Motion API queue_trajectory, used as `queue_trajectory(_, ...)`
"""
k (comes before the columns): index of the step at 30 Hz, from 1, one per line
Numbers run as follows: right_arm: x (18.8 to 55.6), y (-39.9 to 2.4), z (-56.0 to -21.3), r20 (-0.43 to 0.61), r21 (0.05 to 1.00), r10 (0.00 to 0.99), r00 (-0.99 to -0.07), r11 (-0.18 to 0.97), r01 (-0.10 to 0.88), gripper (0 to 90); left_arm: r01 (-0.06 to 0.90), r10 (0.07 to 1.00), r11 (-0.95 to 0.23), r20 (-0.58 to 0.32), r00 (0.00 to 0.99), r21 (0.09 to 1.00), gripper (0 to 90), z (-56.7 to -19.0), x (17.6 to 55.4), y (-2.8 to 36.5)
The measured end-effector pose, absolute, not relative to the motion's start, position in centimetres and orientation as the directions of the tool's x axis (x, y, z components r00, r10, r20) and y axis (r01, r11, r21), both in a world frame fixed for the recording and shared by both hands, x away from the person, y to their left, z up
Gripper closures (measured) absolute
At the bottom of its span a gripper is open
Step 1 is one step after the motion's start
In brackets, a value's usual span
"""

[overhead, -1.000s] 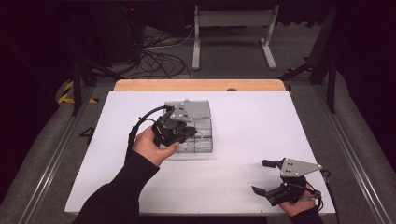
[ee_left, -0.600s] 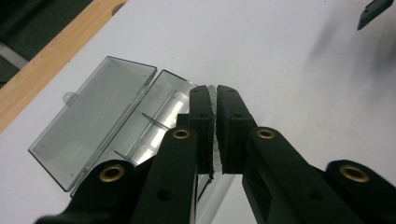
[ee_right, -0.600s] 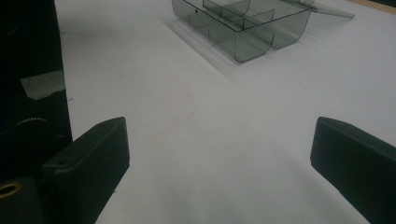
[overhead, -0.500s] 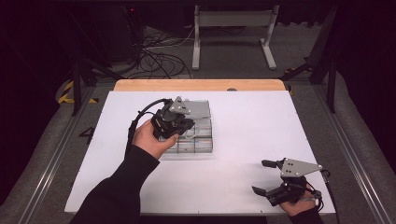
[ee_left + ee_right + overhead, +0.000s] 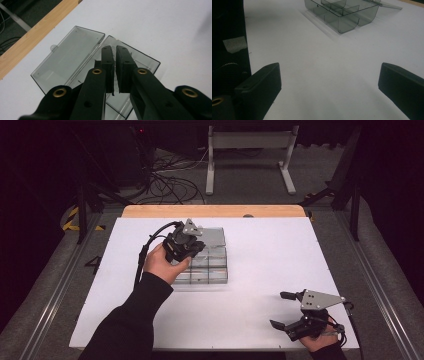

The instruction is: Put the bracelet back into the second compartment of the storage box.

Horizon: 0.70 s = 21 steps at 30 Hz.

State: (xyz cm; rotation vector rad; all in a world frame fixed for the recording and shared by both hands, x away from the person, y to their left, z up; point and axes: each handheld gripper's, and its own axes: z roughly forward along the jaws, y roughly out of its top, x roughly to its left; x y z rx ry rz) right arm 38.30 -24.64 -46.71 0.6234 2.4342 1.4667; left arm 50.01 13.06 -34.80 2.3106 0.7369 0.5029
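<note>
A smoky clear plastic compartment box [image 5: 212,270] lies in the middle of the white table [image 5: 280,250], its lid [image 5: 214,237] folded open on the far side. My left gripper [image 5: 194,254] hangs just above the box. In the left gripper view the left gripper [image 5: 115,48] has its jaws pressed together over the seam between the lid [image 5: 67,57] and the box [image 5: 142,60], and I see nothing between them. My right gripper [image 5: 278,310] rests near the table's front right corner. The right gripper [image 5: 329,70] stands wide open and empty, facing the box [image 5: 342,15].
A wooden strip [image 5: 210,211] runs along the table's far edge. Beyond it, cables [image 5: 170,180] and a metal stand [image 5: 250,155] are on the floor. Bare white tabletop lies between the box and my right gripper.
My left hand has carried its gripper a little toward the far side of the box and slightly lower. The right gripper has not moved.
</note>
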Motion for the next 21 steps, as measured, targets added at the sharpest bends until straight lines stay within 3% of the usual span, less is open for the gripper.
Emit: queue_trajectory(21, 38.3, -24.7, -46.7, 0.024, 0.883, 0.469, -0.883, 0.404, 0.24, 5.1, 0.451, 0.691, -0.587, 0.126, 0.711, 0.673, 85.2, -37.1, 52.8, 13.6)
